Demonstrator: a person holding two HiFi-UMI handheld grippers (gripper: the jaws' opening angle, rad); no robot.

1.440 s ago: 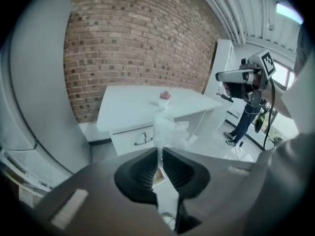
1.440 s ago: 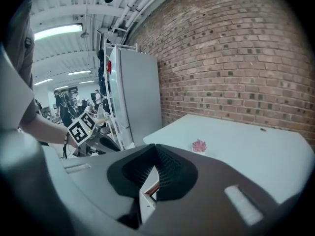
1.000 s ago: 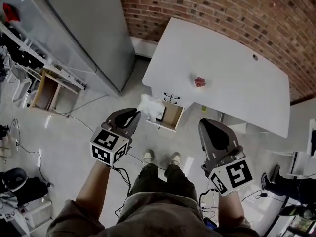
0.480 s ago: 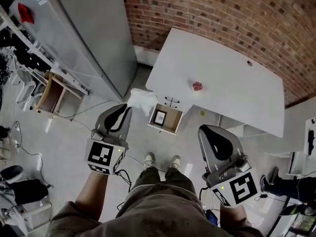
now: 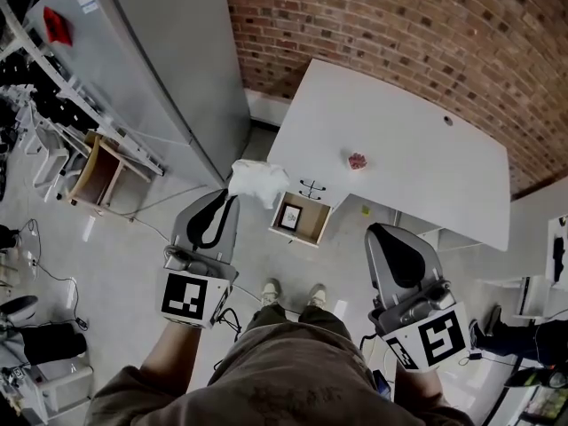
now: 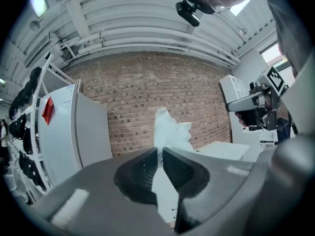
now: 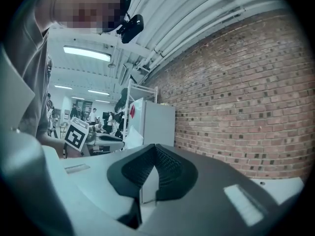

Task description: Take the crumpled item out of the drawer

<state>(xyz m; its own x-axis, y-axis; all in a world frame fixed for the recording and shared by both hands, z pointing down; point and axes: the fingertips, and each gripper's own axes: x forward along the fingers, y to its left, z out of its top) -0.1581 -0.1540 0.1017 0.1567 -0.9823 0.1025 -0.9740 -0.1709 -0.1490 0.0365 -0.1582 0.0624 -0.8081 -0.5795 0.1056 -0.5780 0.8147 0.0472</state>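
Observation:
A crumpled white sheet hangs in the air, pinched by my left gripper, which is shut on it to the left of the open drawer. In the left gripper view the white sheet sticks up from between the closed jaws of that gripper. The drawer stands pulled out from under the white table and holds a small dark-framed square item. My right gripper hovers right of the drawer, shut and holding nothing; the right gripper view shows its tips meeting.
A small pink object lies on the tabletop. A tall grey cabinet stands at the left, with shelving beyond it. A brick wall backs the table. My shoes are on the floor below the drawer.
My left gripper has lifted the crumpled white sheet up and left, away from the drawer. The framed item inside the drawer has come into sight. The right gripper has barely moved.

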